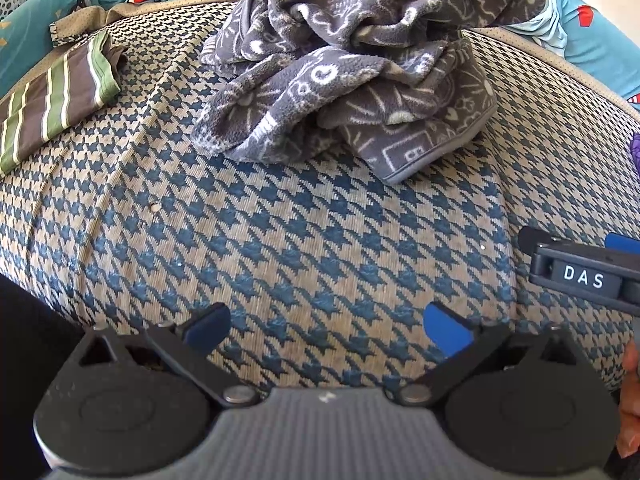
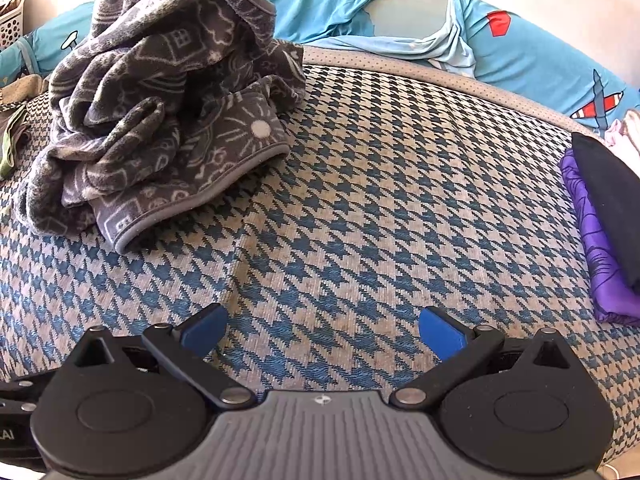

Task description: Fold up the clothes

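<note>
On the houndstooth cushion (image 2: 360,200) lies a crumpled grey fleece (image 2: 168,120) — both grippers' jaws spread, empty

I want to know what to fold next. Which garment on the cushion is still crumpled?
The grey patterned fleece, heaped in a bunch; the striped piece and the purple one lie flat.

Each gripper, left (image 1: 327,330) and right (image 2: 323,330), has a ribbed grey body, black linkage arms with silver pivot screws, and blue fingertip pads (image 2: 440,330).
</note>
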Demonstrator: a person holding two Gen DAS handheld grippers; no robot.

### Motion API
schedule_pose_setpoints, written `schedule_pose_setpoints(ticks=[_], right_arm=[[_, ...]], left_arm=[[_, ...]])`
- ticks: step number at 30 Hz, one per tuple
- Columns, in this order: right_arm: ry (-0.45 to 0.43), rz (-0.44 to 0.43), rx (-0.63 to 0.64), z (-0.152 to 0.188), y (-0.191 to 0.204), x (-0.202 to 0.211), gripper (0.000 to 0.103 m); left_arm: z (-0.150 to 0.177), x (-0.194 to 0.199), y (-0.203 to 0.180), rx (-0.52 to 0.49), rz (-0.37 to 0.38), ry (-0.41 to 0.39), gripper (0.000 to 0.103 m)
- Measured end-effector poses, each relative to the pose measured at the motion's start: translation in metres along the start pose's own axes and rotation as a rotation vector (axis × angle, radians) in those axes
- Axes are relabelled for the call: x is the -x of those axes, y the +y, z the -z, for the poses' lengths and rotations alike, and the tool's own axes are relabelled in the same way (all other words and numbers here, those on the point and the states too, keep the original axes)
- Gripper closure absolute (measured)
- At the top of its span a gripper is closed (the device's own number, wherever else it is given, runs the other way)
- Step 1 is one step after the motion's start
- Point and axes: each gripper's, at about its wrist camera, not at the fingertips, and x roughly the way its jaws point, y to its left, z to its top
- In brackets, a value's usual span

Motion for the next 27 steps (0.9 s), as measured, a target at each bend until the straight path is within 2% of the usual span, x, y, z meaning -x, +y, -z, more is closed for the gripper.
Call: schedule_pose_setpoints(ticks=[27], right_arm=[[0.021, -0.018, 0.031, -0.002, 0.015, -0.006, 0.0]], left_arm=[[0.005, -0.006, 0.003, 0.014, -0.03, 0.003, 0.0]])
